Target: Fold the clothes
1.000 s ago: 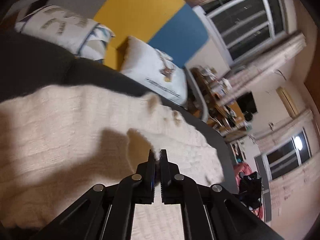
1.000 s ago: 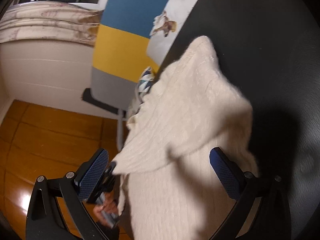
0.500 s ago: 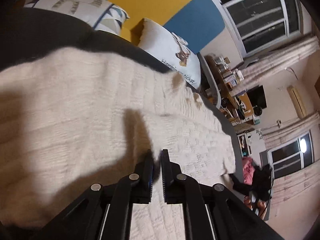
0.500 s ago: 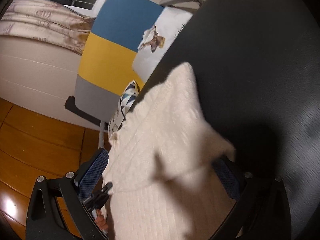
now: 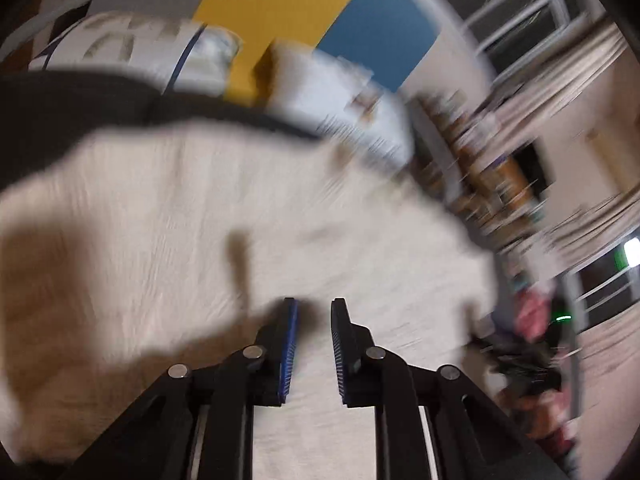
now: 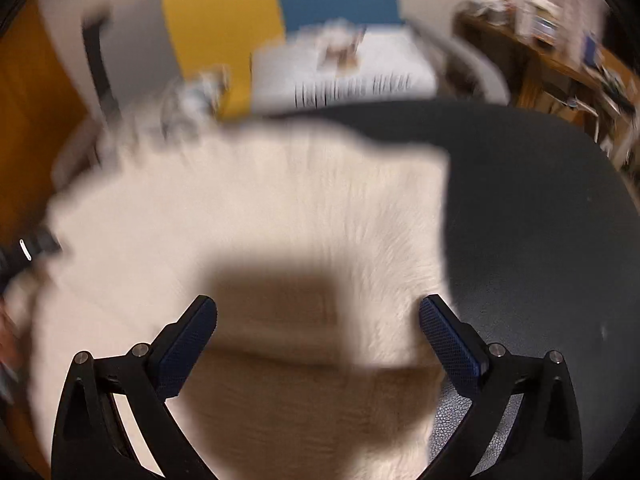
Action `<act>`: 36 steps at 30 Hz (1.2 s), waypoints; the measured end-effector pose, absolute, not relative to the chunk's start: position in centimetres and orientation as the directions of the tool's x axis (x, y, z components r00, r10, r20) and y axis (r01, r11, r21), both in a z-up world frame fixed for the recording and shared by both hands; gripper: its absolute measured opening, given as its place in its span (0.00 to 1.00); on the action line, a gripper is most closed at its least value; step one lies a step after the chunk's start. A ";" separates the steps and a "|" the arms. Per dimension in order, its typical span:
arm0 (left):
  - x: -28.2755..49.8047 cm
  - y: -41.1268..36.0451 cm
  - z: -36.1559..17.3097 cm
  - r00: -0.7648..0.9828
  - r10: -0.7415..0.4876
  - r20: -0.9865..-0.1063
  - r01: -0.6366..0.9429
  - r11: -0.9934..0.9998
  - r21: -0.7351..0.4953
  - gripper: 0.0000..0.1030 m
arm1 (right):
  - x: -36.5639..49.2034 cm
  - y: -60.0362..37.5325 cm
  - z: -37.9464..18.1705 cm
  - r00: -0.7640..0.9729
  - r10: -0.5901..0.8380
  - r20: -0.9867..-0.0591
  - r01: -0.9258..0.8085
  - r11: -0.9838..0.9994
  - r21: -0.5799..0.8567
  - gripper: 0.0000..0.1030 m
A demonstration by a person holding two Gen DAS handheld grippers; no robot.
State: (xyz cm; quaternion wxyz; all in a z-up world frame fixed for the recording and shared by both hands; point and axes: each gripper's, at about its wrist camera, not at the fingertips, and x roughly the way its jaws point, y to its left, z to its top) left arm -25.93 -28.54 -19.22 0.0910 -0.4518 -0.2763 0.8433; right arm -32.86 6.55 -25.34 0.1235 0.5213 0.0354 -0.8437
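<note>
A cream knitted sweater (image 5: pixel 200 208) lies spread on a dark leather-like surface (image 6: pixel 540 220). In the left wrist view my left gripper (image 5: pixel 313 304) hovers low over the cloth. Its jaws stand a narrow gap apart and are closing, with nothing between the pads. In the right wrist view the sweater (image 6: pixel 280 200) shows a straight right edge. My right gripper (image 6: pixel 318 302) stands wide open above its near part, holding nothing and casting a square shadow on the knit. Both views are blurred by motion.
Two white printed pillows (image 5: pixel 132 48) (image 6: pixel 344 68) lean against a grey, yellow and blue panel (image 5: pixel 280 0) behind the dark surface. A cluttered wooden desk (image 6: pixel 560 52) stands at the right. Bare dark surface lies to the right of the sweater.
The left jaws, shut a second ago, now show a small gap over flat cloth. The right view has rolled and swung round to face the pillows; the raised sweater flap now lies flat.
</note>
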 end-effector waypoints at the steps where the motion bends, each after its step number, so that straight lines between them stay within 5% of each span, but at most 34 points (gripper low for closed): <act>1: -25.6 -28.6 -19.5 -0.585 0.399 -0.706 0.095 -0.831 -0.548 0.06 | -32.6 6.7 -25.3 -0.443 -0.184 -0.877 0.266 -0.962 0.068 1.00; 8: -26.4 -27.6 -16.0 -0.653 0.433 -0.622 0.005 -0.818 -0.575 0.15 | -34.3 7.9 -21.8 -0.495 -0.309 -0.812 0.297 -0.939 0.176 1.00; 14: -29.8 -25.3 -16.8 -0.612 0.305 -0.729 0.036 -0.911 -0.411 0.15 | -39.9 5.7 -23.2 -0.487 -0.221 -0.845 0.241 -0.964 0.114 1.00; 23: -28.4 -25.9 -17.0 -0.647 0.294 -0.704 0.073 -0.894 -0.442 0.15 | -40.5 6.7 -25.2 -0.500 -0.174 -0.848 0.258 -0.965 0.046 1.00; 28: -25.5 -23.7 -14.4 -0.703 0.282 -0.653 -0.010 -0.922 -0.386 0.17 | -37.5 8.8 -21.2 -0.399 -0.453 -0.797 0.336 -0.881 0.332 1.00; 31: -25.7 -23.0 -16.9 -0.635 0.215 -0.742 0.034 -0.952 -0.305 0.17 | -33.2 9.0 -19.7 -0.305 -0.632 -0.713 0.397 -0.765 0.507 1.00; 36: -25.5 -23.5 -16.3 -0.625 0.232 -0.745 0.094 -0.925 -0.367 0.17 | -30.9 12.1 -22.7 -0.272 -0.623 -0.733 0.219 -0.782 0.583 0.98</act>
